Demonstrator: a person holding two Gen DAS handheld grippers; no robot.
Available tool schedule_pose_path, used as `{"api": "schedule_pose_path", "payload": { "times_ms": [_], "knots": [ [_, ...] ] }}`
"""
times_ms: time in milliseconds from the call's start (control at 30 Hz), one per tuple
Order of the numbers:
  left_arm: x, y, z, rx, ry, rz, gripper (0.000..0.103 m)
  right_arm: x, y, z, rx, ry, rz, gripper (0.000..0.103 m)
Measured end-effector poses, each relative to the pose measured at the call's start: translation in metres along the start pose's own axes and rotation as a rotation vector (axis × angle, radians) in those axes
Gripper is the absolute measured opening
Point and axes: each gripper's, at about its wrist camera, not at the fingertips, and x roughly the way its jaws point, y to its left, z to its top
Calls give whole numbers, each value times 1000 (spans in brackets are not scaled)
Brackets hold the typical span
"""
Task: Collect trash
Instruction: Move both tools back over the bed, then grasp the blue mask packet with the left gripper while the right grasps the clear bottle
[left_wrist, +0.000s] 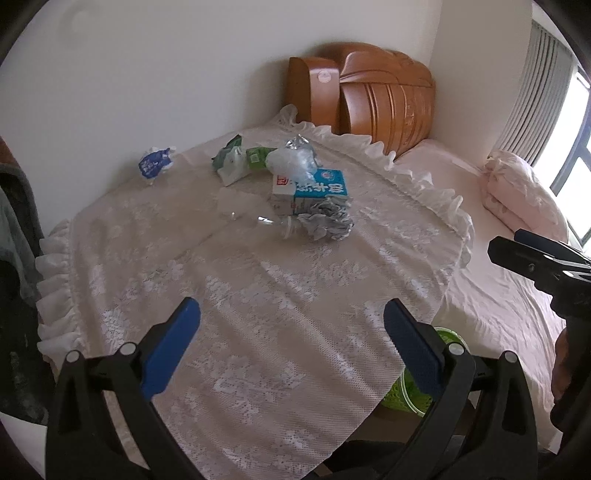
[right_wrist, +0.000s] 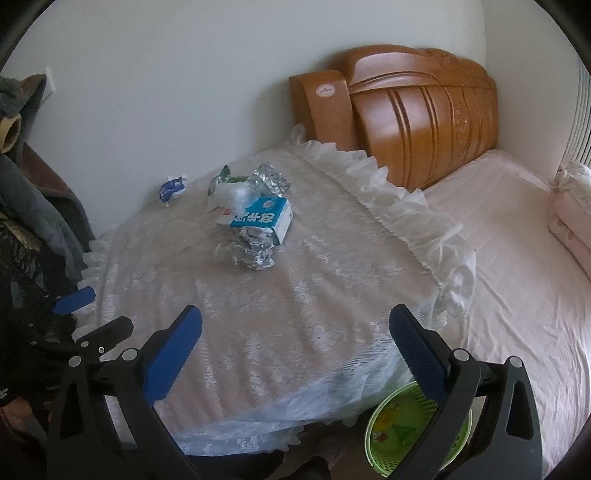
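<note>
Two grippers, left gripper (left_wrist: 291, 347) and right gripper (right_wrist: 295, 354), both spread wide, holding nothing. Trash at frame centre on lace cloth (left_wrist: 258, 295): one blue-white carton (left_wrist: 314, 188), one crumpled foil wad (left_wrist: 327, 221), one blue wrapper (left_wrist: 155, 164) upper left. One green basket (right_wrist: 406, 428) lower right.

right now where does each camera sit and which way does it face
Left wrist: on the left gripper, facing across the lace cloth toward the trash; own open fingers show, right gripper at the edge.
Right wrist: on the right gripper, same way; left gripper shows.
Shared: blue carton, headboard, green basket.
</note>
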Motion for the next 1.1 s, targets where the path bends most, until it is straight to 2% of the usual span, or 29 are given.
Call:
{"api": "schedule_pose_path", "payload": {
  "times_ms": [167,267,400,500,633,800,900,1100],
  "knots": [
    [3,10,1,-18,2,8,95,12,9,3,-30,9,29,101],
    [6,21,3,-31,2,22,95,26,23,6,-102,16,76,101],
    [10,38,7,-50,4,47,95,57,55,15,-276,38,114,101],
    [12,55,9,-71,-3,77,95,85,90,22,-461,30,123,101],
    [13,77,10,-109,0,109,95,117,126,27,-661,19,112,101],
    [16,104,12,-152,5,145,95,168,164,34,-890,54,84,101],
    [19,120,14,-183,2,168,95,193,177,38,-971,91,83,101],
    [30,151,21,-253,9,204,95,229,187,46,-1003,190,137,99]
  ]
}}
